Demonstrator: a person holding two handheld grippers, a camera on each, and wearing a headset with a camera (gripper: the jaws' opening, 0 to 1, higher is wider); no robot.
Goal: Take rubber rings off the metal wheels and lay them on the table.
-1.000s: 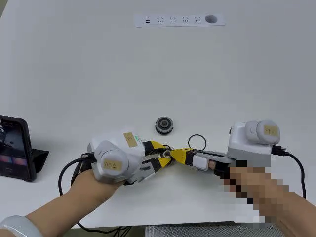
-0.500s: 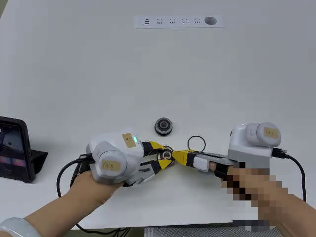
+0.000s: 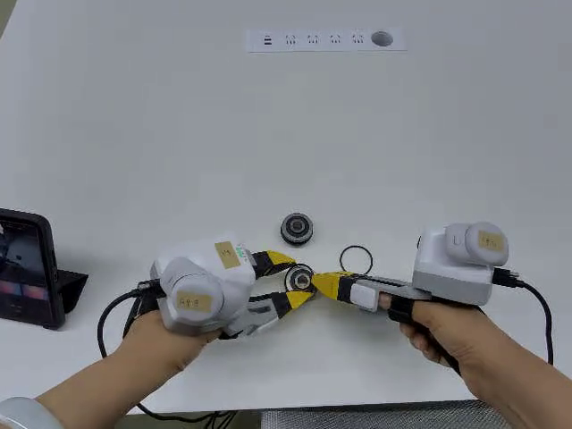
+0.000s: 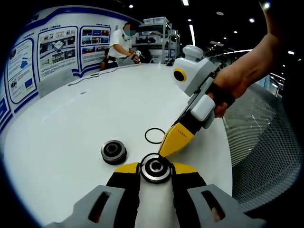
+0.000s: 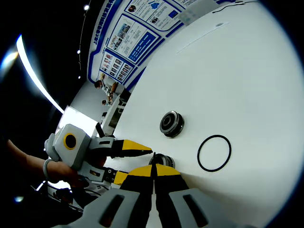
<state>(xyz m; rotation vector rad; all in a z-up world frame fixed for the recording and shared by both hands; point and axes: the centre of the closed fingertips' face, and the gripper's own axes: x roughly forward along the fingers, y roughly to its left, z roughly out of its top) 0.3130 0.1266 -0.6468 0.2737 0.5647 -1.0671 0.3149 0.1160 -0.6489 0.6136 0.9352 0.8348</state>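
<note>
My left gripper (image 3: 293,279) is shut on a metal wheel (image 3: 299,281), held just above the white table (image 3: 179,134). In the left gripper view the wheel (image 4: 155,167) sits between the yellow jaws with a black rubber ring around its rim. My right gripper (image 3: 315,284) is shut, its yellow tips pressed against the wheel's rim; whether they pinch the ring is hidden. A second wheel (image 3: 297,228) lies on the table behind. A loose rubber ring (image 3: 357,259) lies flat to its right. In the right gripper view the ring (image 5: 214,152) lies beyond my jaws.
A white power strip (image 3: 325,38) lies at the table's far edge. A dark phone on a stand (image 3: 27,268) is at the left edge. Cables trail from both grippers toward the table's front edge. People stand far off in the left gripper view.
The left gripper has rolled a little and drawn slightly left with the wheel still in it. The right gripper has stayed at the wheel's rim.
</note>
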